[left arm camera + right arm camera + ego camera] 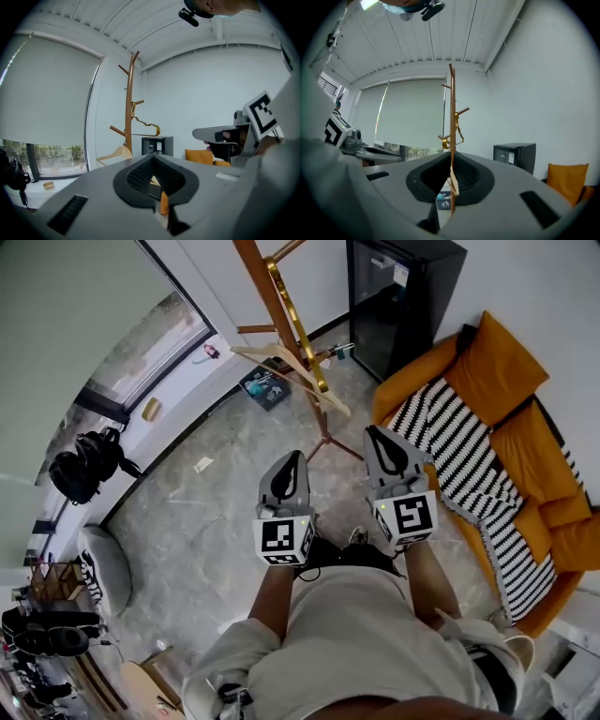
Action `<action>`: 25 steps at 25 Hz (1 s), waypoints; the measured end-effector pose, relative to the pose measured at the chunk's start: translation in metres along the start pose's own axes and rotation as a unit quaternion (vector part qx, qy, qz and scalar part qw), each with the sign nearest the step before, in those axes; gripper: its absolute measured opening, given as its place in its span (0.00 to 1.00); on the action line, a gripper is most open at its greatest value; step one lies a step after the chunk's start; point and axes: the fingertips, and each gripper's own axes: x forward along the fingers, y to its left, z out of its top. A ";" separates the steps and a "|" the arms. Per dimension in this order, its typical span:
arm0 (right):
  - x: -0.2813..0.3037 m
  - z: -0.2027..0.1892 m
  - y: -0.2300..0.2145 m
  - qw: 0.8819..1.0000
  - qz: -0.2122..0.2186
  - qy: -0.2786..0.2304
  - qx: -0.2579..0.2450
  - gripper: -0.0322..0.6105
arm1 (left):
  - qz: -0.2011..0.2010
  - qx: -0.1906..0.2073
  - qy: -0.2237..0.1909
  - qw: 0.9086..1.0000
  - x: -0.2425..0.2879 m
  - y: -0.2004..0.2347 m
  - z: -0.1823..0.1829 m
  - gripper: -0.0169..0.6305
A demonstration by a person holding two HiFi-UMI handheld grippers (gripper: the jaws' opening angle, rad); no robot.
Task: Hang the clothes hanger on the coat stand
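The wooden coat stand (272,296) rises ahead of me on the marble floor. A gold metal hanger (298,324) hangs from one of its pegs, and a pale wooden hanger (291,367) hangs lower on it. My left gripper (296,457) and right gripper (373,432) are side by side close to my body, short of the stand's base, both shut and empty. The left gripper view has the stand (128,108) and both hangers to the left of its jaws. In the right gripper view the stand (453,108) lines up with the shut jaws.
A black mini fridge (398,296) stands behind the coat stand. An orange sofa (525,381) with a striped blanket (469,465) fills the right side. A black backpack (84,470) sits on the window ledge at left, a small bin (265,385) near the stand.
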 end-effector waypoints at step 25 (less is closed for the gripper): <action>0.013 0.050 0.061 0.996 -0.021 -0.055 -0.061 0.06 | -0.015 -0.012 -0.053 0.998 -0.021 0.055 0.040 0.04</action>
